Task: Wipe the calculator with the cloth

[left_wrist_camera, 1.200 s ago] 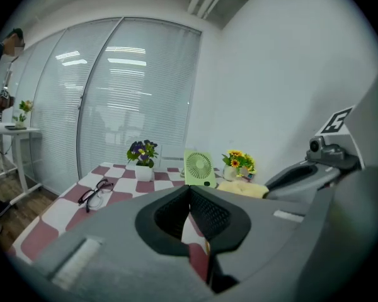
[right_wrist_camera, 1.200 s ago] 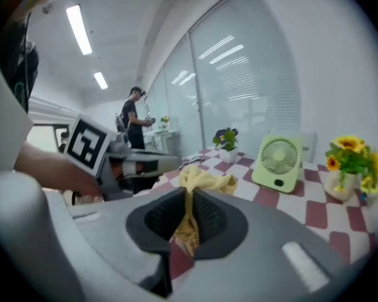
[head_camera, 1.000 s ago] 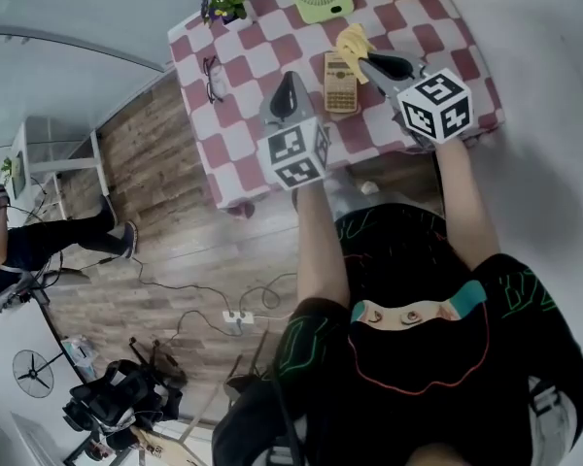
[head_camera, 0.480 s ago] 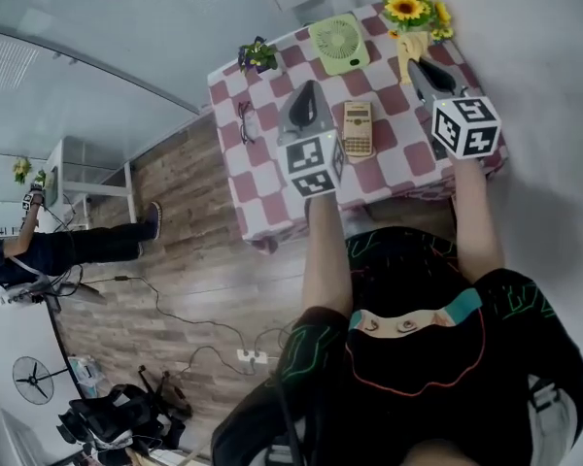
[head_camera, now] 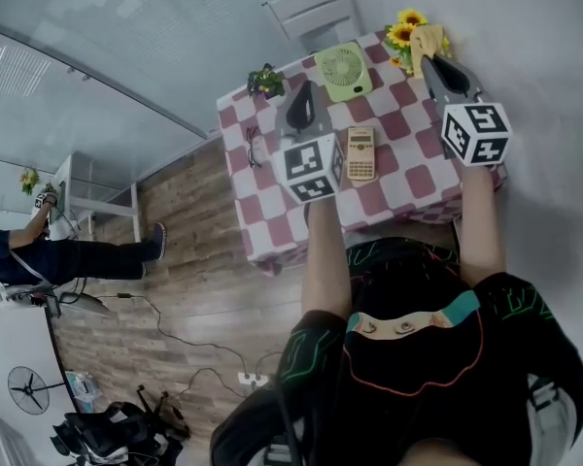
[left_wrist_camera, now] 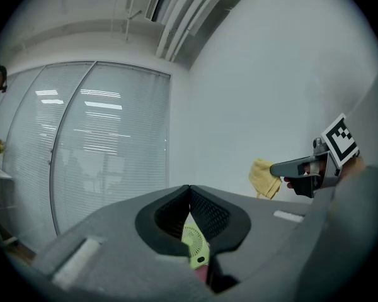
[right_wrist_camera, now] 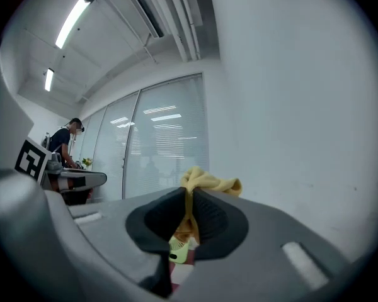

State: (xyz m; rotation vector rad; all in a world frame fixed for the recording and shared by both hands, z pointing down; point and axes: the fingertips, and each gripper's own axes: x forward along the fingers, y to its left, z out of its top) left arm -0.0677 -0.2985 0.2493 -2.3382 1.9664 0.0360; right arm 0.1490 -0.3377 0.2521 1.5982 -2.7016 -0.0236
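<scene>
Right gripper (head_camera: 431, 59) pinches the cloth (head_camera: 428, 39) at 1 o'clock from the calculator (head_camera: 361, 153) on the worktop (head_camera: 398, 187). Left gripper (head_camera: 304, 100): jaws pressed together, empty. Fan (head_camera: 343, 71) at 12 o'clock, glasses (head_camera: 256, 147) at 9 o'clock.

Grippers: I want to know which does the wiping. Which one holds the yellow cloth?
The right gripper, shut on the yellow cloth; the left gripper is shut with nothing in it.

Wood floor (head_camera: 185, 260) under a checked desk (head_camera: 394, 197). A grey chair (head_camera: 316, 13) stands behind it. Blinded windows (left_wrist_camera: 107, 156), plain white wall (left_wrist_camera: 264, 93), ceiling strip lights (right_wrist_camera: 72, 21).
</scene>
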